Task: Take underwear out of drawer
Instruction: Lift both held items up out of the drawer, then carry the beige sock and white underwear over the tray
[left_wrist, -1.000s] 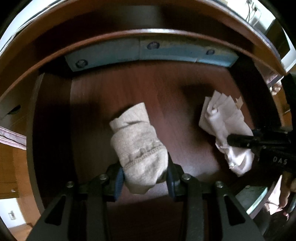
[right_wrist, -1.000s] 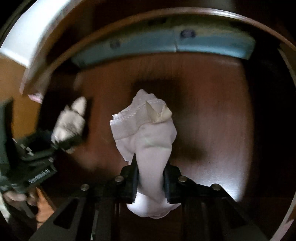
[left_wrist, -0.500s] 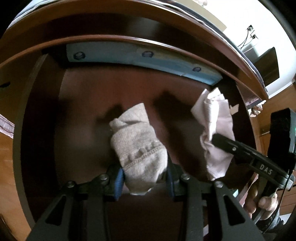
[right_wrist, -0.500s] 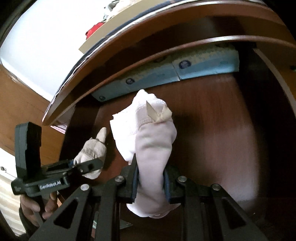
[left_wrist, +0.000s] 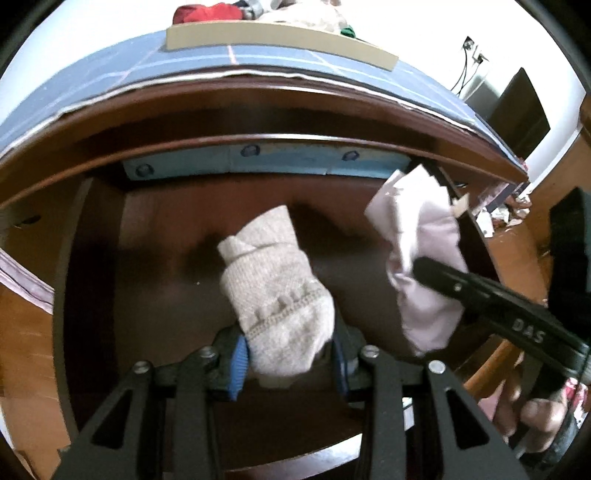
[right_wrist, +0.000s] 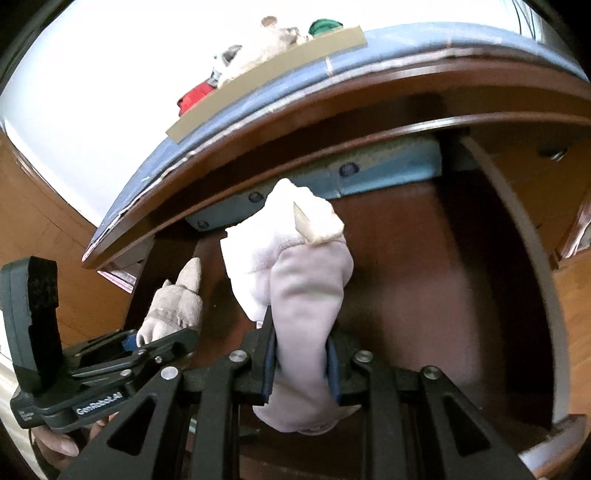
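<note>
With the left gripper (left_wrist: 290, 360) pinching a beige roll (left_wrist: 277, 295) and the right gripper (right_wrist: 301, 363) clamped on a pale pink one (right_wrist: 306, 295), both above the drawer (left_wrist: 92, 258) floor, lift straight clear of its front edge, grips kept firm.

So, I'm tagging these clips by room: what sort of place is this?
Probably a bedroom at home: an open wooden drawer in a dresser, folded underwear being lifted out, clothes piled on top.
</note>
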